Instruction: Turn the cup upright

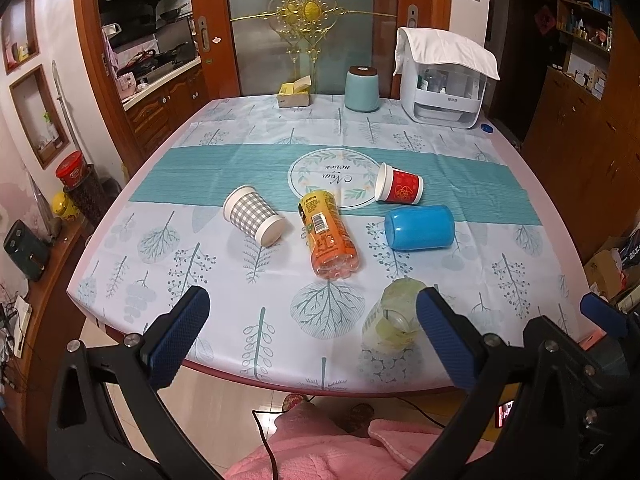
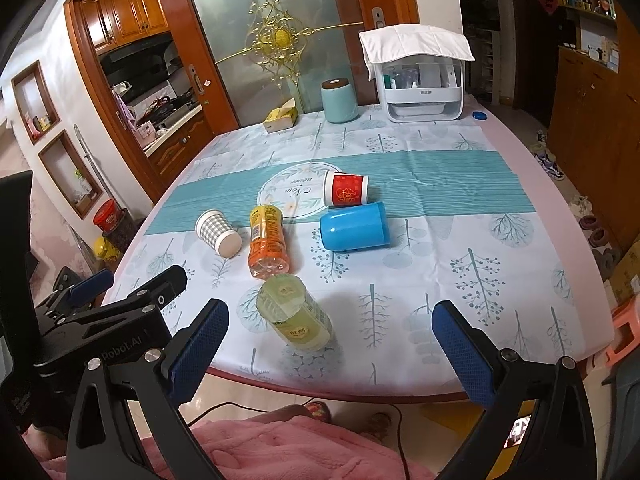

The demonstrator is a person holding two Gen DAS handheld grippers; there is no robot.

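Five containers lying on their sides on the counter (image 1: 120, 264), none upright. Taking the orange bottle (image 1: 329, 236) as landmark: just left of it, the grey checked paper cup (image 1: 253, 214), base turned toward the near edge; beyond it and to the right, the red paper cup (image 1: 399, 184), resting on the round printed emblem (image 1: 320, 178); right of it, the blue plastic cup (image 1: 420, 227), just nearer than the red one; nearer than its base, close by, the pale green bottle (image 2: 294, 312).

Left tongs (image 1: 312, 328) released, blue pads spread wide, hovering at the near counter edge, grasping nothing. Right tongs (image 2: 330, 340) likewise released and empty, at the same near edge, touching none of the containers.

Far behind the orange bottle: a teal canister (image 1: 362, 89), a yellow box (image 1: 294, 94) and a white rack (image 1: 444, 92) draped with cloth.
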